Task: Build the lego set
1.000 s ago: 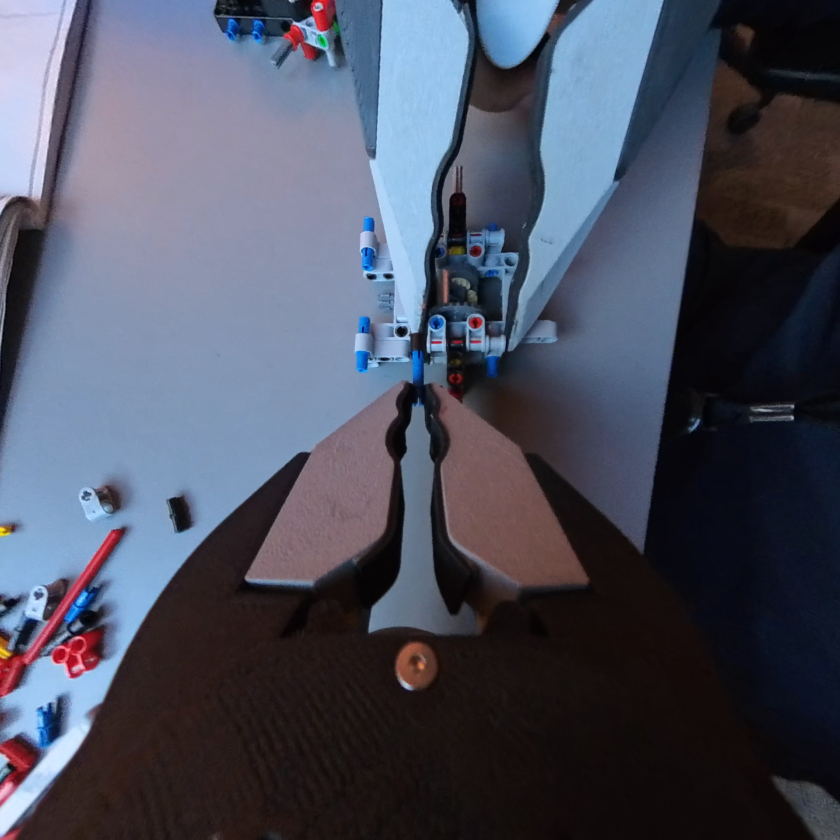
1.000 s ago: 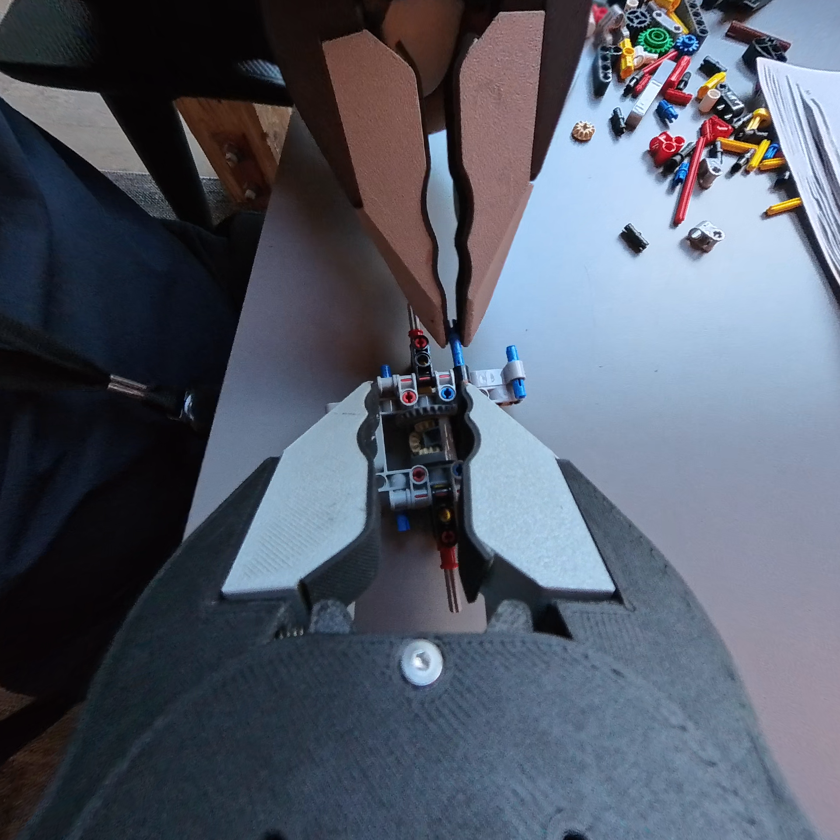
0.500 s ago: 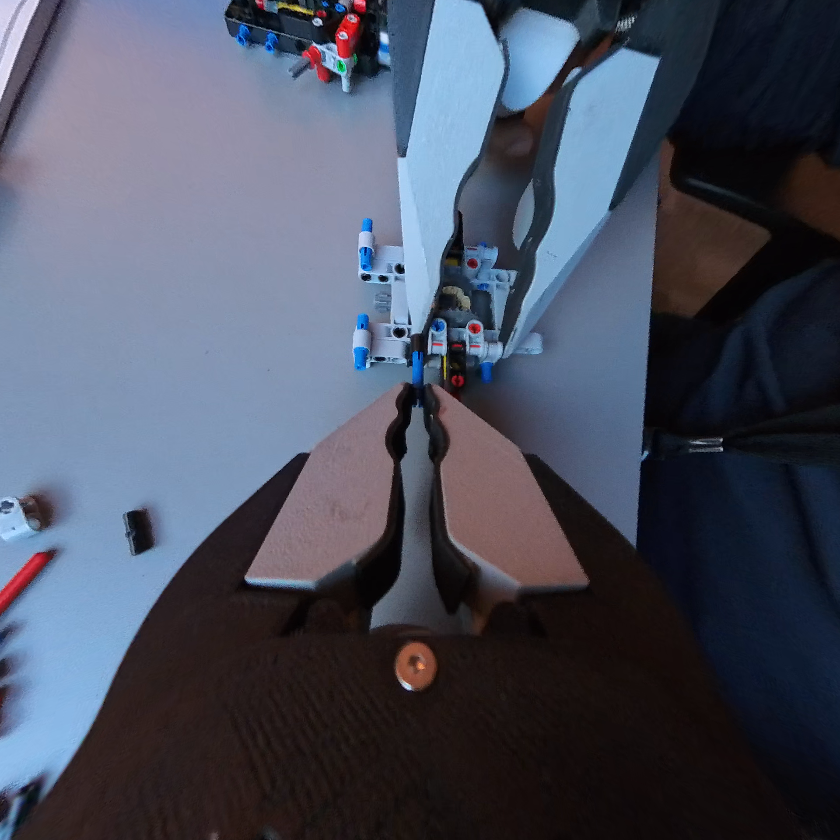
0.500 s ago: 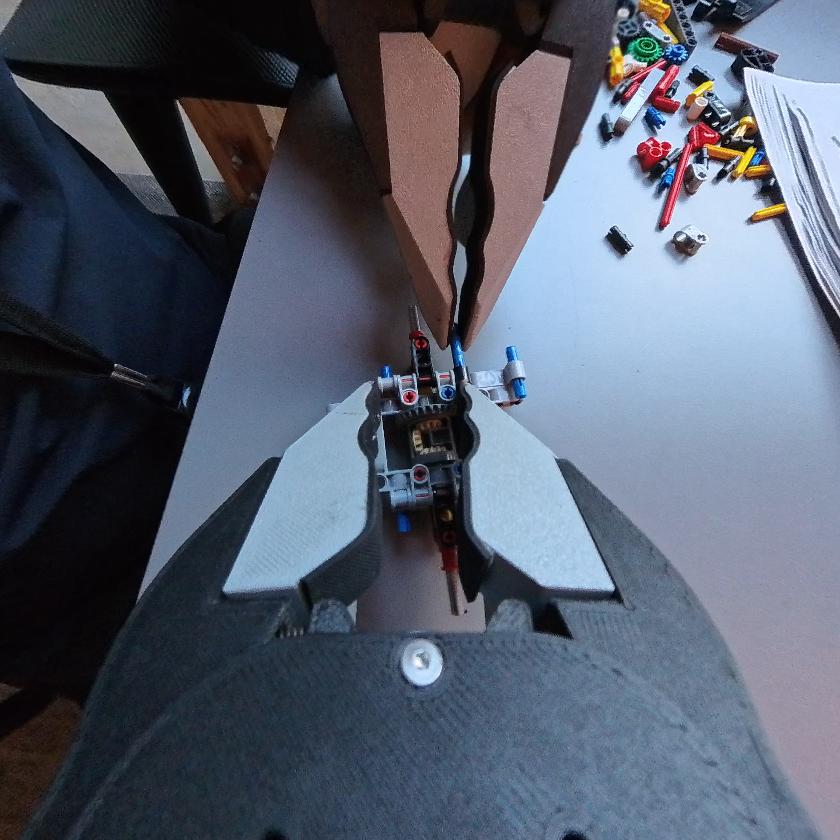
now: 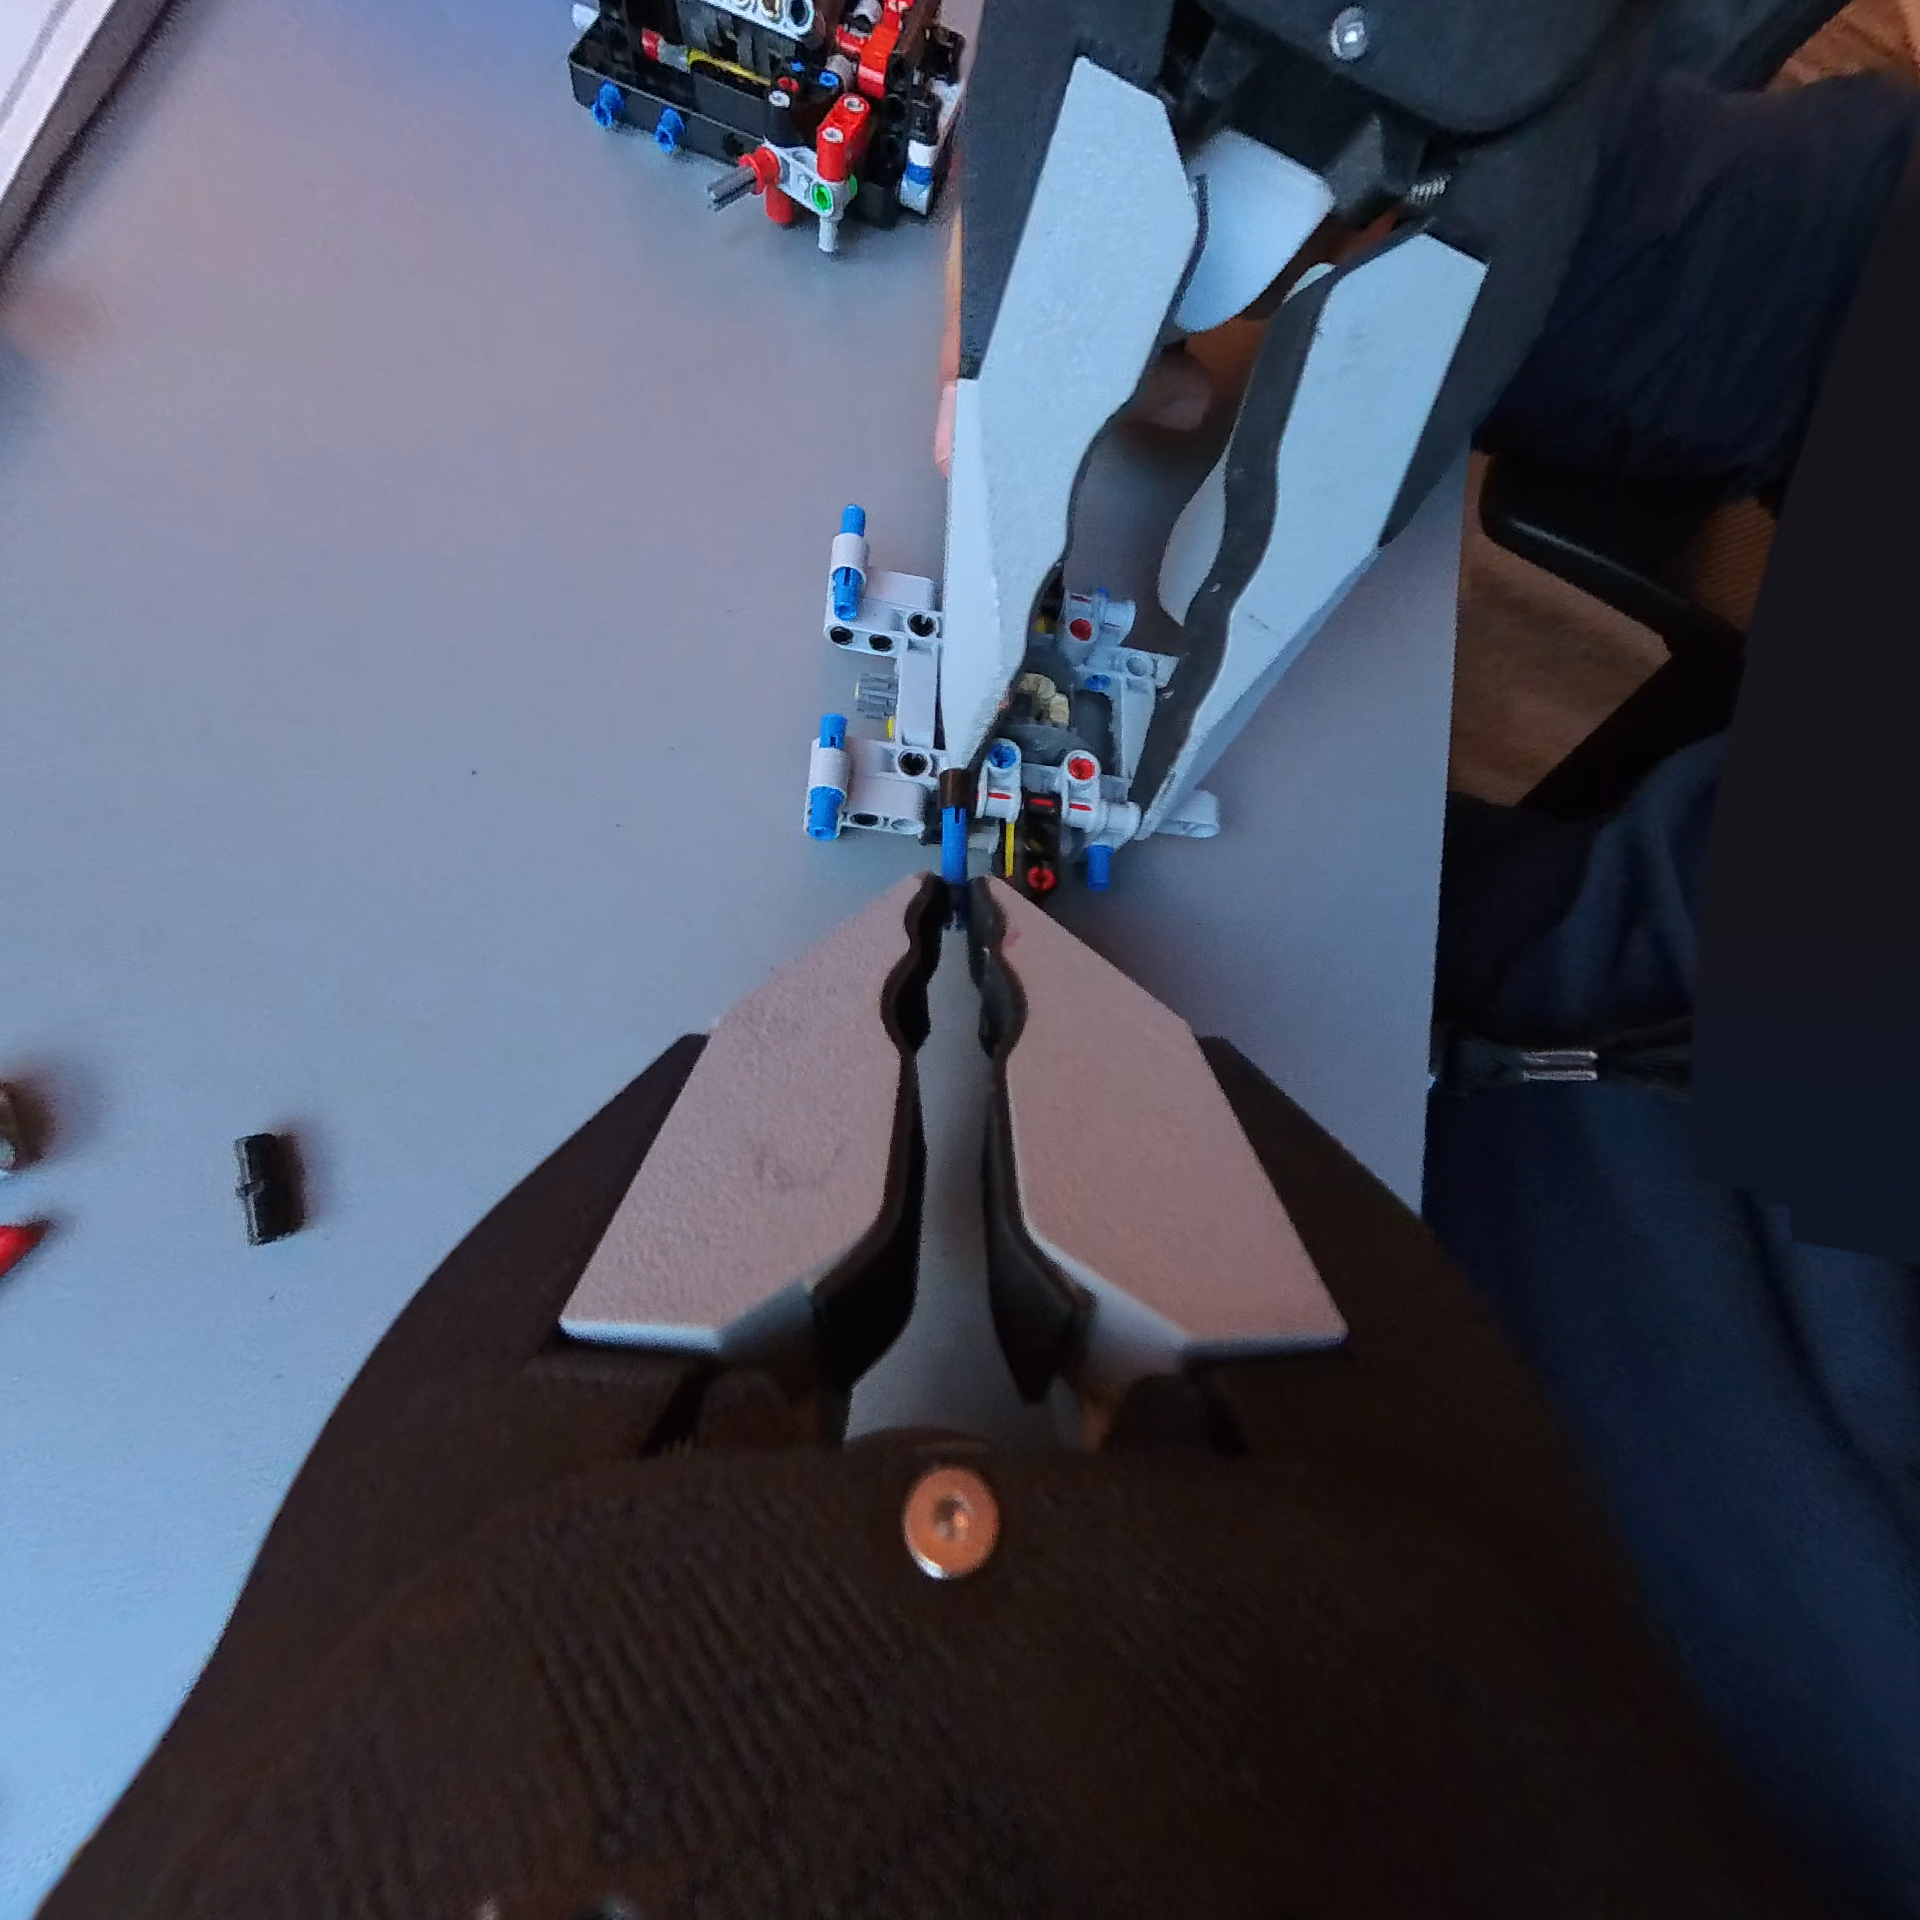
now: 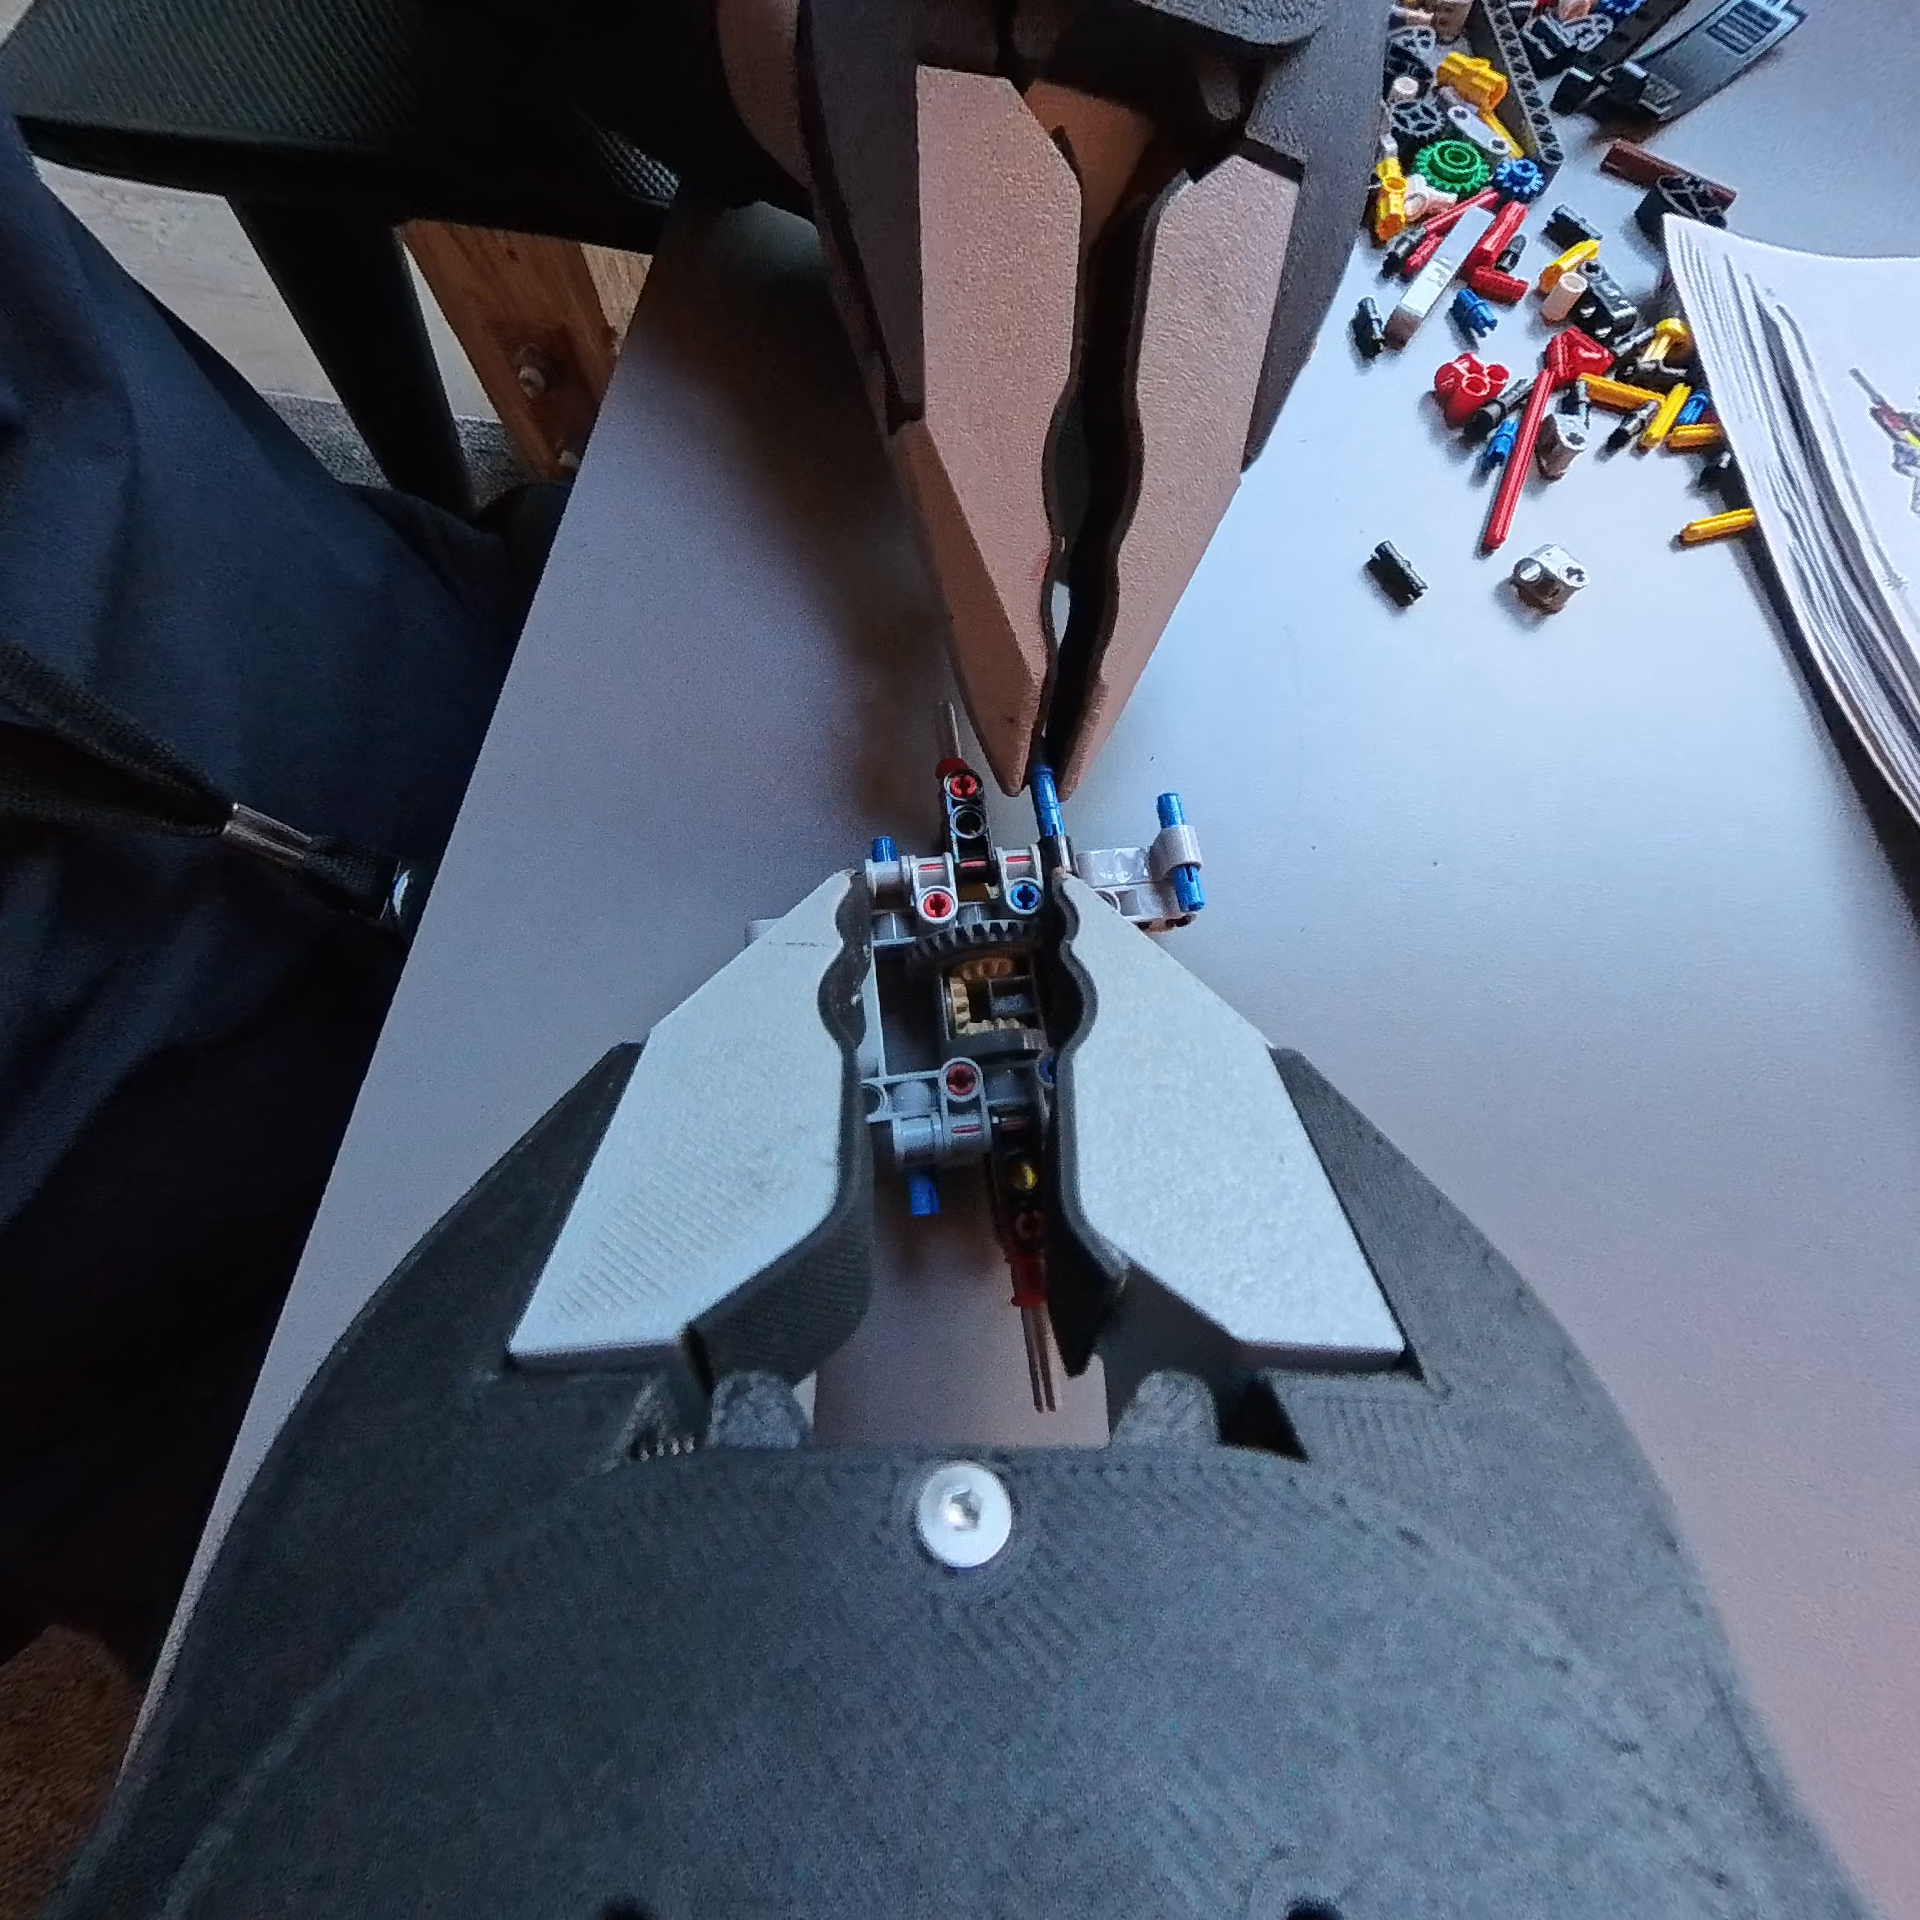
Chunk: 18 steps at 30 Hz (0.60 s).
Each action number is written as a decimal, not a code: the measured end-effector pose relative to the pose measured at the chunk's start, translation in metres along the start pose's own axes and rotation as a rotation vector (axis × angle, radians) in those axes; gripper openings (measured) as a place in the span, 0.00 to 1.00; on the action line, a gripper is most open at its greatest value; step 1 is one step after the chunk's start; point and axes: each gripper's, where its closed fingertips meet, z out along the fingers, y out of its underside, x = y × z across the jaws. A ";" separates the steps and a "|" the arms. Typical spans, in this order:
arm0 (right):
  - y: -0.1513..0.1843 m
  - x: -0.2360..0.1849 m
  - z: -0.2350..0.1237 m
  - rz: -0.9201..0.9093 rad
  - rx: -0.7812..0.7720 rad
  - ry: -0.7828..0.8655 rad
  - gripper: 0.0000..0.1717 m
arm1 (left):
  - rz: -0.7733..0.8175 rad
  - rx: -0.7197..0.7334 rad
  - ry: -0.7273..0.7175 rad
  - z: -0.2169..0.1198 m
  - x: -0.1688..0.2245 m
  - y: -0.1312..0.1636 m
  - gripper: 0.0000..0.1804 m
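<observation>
— What do you see along your left fingers?

— My left gripper (image 5: pixel 954 902) has its pink fingers nearly together, pinching the end of a thin blue pin (image 5: pixel 953 844). The pin's far end goes into a small black bush on the grey gear assembly (image 5: pixel 1049 769) on the grey table (image 5: pixel 416 623). My right gripper (image 5: pixel 1060 769) comes down from above, its pale fingers clamped on both sides of that assembly. Farther back stands a black, red and white brick model (image 5: pixel 790 114); a loose black connector (image 5: pixel 268 1187) lies to the left.

— And along the right?

— My right gripper (image 6: pixel 961 935) has its grey fingers spread to the assembly's width, pads pressed on either flank of the gear assembly (image 6: pixel 961 997), with a tan bevel gear visible inside. My left gripper (image 6: pixel 1042 774) reaches in from the far side, tips closed on the blue pin (image 6: pixel 1047 805). Beyond lie a heap of loose coloured parts (image 6: pixel 1507 291) and a stack of printed sheets (image 6: pixel 1829 436). A person's dark clothing fills the left.
</observation>
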 end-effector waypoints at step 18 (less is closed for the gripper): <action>0.002 0.002 -0.001 -0.087 -0.086 0.006 0.17 | 0.228 -0.257 -0.102 -0.001 -0.004 -0.002 0.01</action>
